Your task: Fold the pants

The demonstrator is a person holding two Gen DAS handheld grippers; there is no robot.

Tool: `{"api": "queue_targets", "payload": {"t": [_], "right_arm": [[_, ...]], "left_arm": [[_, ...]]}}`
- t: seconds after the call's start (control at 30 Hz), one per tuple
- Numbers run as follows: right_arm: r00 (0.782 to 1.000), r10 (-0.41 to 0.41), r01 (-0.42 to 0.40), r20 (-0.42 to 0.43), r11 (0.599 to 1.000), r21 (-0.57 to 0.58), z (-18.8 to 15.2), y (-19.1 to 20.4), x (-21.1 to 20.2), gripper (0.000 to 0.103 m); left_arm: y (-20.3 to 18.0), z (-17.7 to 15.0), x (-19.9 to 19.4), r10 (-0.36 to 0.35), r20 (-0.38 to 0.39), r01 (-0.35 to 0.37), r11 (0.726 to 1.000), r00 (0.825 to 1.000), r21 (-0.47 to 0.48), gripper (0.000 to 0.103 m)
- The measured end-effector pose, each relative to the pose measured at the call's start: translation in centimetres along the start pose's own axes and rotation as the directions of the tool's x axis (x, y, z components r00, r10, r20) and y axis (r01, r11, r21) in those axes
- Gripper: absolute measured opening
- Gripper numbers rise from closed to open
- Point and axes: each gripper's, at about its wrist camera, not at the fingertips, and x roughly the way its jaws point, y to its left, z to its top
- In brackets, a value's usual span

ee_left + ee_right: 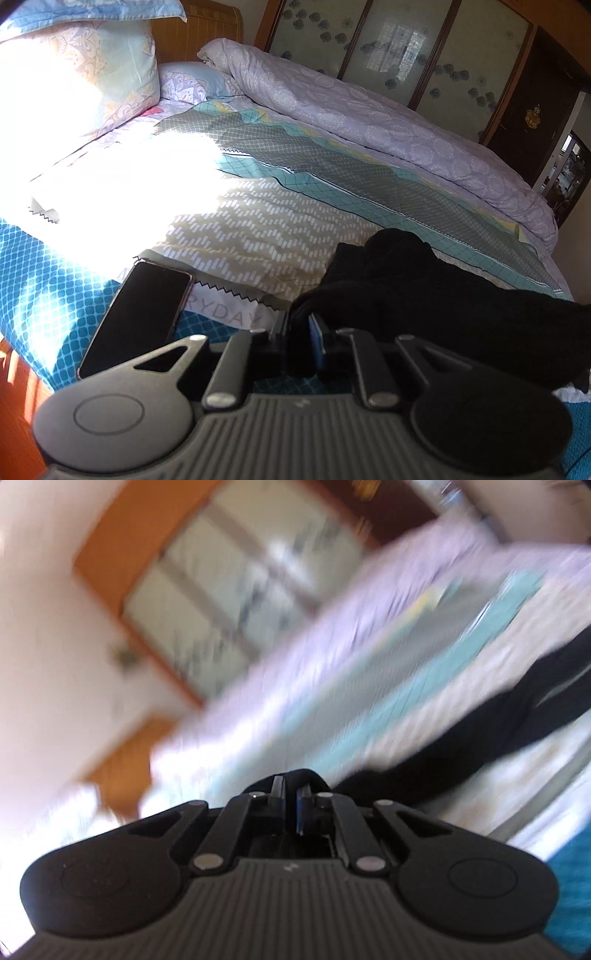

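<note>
The black pants (424, 291) lie bunched on the patterned bedspread (280, 206) at the right of the left wrist view. My left gripper (301, 321) is shut on an edge of the pants near the bed's front edge. In the blurred right wrist view the pants (498, 723) stretch as a dark band from the right side down to my right gripper (290, 794), which is shut on their fabric and held above the bed.
A black phone (140, 317) lies on the bedspread just left of my left gripper. Pillows (74, 74) are stacked at the bed's head, a rolled lilac duvet (388, 122) lies along the far side, and a wardrobe (406, 48) stands behind.
</note>
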Motion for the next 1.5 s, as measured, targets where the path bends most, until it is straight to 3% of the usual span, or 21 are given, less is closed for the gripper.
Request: {"api": "queue_targets", "payload": {"t": [0.13, 0.23, 0.3, 0.37, 0.47, 0.57, 0.7, 0.77, 0.83, 0.87, 0.93, 0.97, 1.0, 1.1, 1.17, 1.2, 1.23, 1.27, 1.33, 1.37, 1.5], "right_arm": [[0.973, -0.132, 0.141, 0.189, 0.990, -0.031, 3.6, -3.0, -8.7, 0.008], [0.940, -0.315, 0.325, 0.129, 0.944, -0.061, 2.7, -5.4, -10.7, 0.015], [0.896, -0.439, 0.443, 0.068, 0.893, -0.075, 0.8, -7.3, -10.9, 0.029], [0.851, -0.521, 0.525, 0.073, 0.849, -0.059, -0.5, -8.9, -11.8, 0.052], [0.791, -0.605, 0.608, 0.093, 0.794, -0.007, -0.6, -10.1, -12.2, 0.051], [0.808, -0.575, 0.579, 0.129, 0.816, 0.012, 0.9, -9.7, -12.0, 0.051], [0.882, -0.466, 0.467, 0.073, 0.884, 0.004, 3.2, -9.2, -8.1, 0.051], [0.904, -0.426, 0.427, 0.030, 0.903, -0.049, 4.4, -8.9, -4.9, 0.051], [0.899, -0.438, 0.437, 0.027, 0.888, -0.146, 5.8, -8.6, -1.6, 0.051], [0.884, -0.466, 0.465, 0.037, 0.868, -0.175, 6.6, -9.1, 0.0, 0.052], [0.854, -0.520, 0.514, 0.018, 0.838, -0.183, 8.5, -11.3, 3.3, 0.052], [0.850, -0.526, 0.516, -0.010, 0.838, -0.177, 9.4, -12.6, 4.8, 0.053], [0.838, -0.546, 0.532, -0.026, 0.826, -0.186, 10.1, -13.7, 6.2, 0.054], [0.717, -0.697, 0.678, -0.001, 0.698, -0.230, 11.2, -17.4, 9.4, 0.061], [0.692, -0.721, 0.701, -0.039, 0.685, -0.199, 11.7, -20.3, 10.6, 0.063], [0.689, -0.719, 0.701, -0.088, 0.692, -0.170, 11.8, -21.7, 11.2, 0.063], [0.696, -0.705, 0.692, -0.137, 0.710, -0.135, 11.8, -22.9, 11.6, 0.060], [0.714, -0.683, 0.675, -0.158, 0.730, -0.108, 11.9, -23.5, 11.8, 0.045], [0.762, -0.631, 0.619, -0.145, 0.776, -0.119, 12.2, -22.6, 11.6, 0.026], [0.782, -0.612, 0.598, -0.120, 0.791, -0.133, 12.5, -21.7, 11.1, 0.026], [0.913, -0.401, 0.408, 0.071, 0.896, -0.174, 14.8, -16.5, 4.3, 0.025]], "left_arm": [[-2.4, -1.4, 0.5, -0.086, -0.040, 0.089, 0.992, 0.996, 0.087, 0.012], [-4.6, -2.9, 1.2, -0.080, -0.094, 0.096, 0.979, 0.992, 0.179, 0.013], [-5.3, -3.9, 1.7, -0.070, -0.137, 0.099, 0.970, 0.988, 0.222, 0.015], [-5.1, -4.6, 1.6, -0.055, -0.155, 0.093, 0.965, 0.986, 0.246, 0.019], [-3.7, -3.7, -0.3, -0.100, -0.128, 0.126, 0.969, 0.987, 0.214, 0.029], [-2.0, -0.9, -3.2, -0.163, -0.010, 0.163, 0.978, 0.987, 0.131, 0.044], [-2.4, 3.7, -1.6, -0.084, 0.045, 0.076, 0.985, 0.995, 0.156, 0.048], [-3.8, 5.6, 1.2, -0.048, 0.079, 0.029, 0.973, 0.996, 0.227, 0.059], [-5.2, 7.1, 4.7, -0.017, 0.086, -0.007, 0.964, 0.996, 0.266, 0.070], [-5.9, 7.8, 6.7, -0.021, 0.068, 0.002, 0.960, 0.997, 0.280, 0.075], [-7.6, 9.0, 11.3, -0.044, 0.021, 0.036, 0.953, 0.999, 0.302, 0.098], [-8.4, 9.3, 13.2, -0.051, 0.004, 0.048, 0.948, 0.999, 0.314, 0.100], [-9.3, 9.5, 15.4, -0.050, -0.013, 0.052, 0.943, 0.999, 0.330, 0.100], [-11.3, 9.4, 21.0, -0.025, -0.079, 0.050, 0.940, 0.997, 0.338, 0.099], [-11.6, 8.5, 24.2, -0.031, -0.147, 0.075, 0.950, 0.989, 0.302, 0.084], [-11.9, 8.1, 25.3, -0.038, -0.192, 0.093, 0.954, 0.981, 0.286, 0.052], [-12.2, 7.7, 26.2, -0.041, -0.240, 0.108, 0.956, 0.970, 0.273, 0.018], [-12.3, 7.4, 26.9, -0.033, -0.275, 0.109, 0.958, 0.961, 0.266, 0.011], [-12.4, 7.2, 26.1, -0.028, -0.248, 0.099, 0.955, 0.968, 0.279, 0.011], [-12.2, 7.7, 25.2, -0.034, -0.228, 0.100, 0.954, 0.973, 0.283, 0.011], [-9.9, 9.5, 19.7, -0.114, -0.164, 0.147, 0.967, 0.980, 0.208, 0.011]]}}
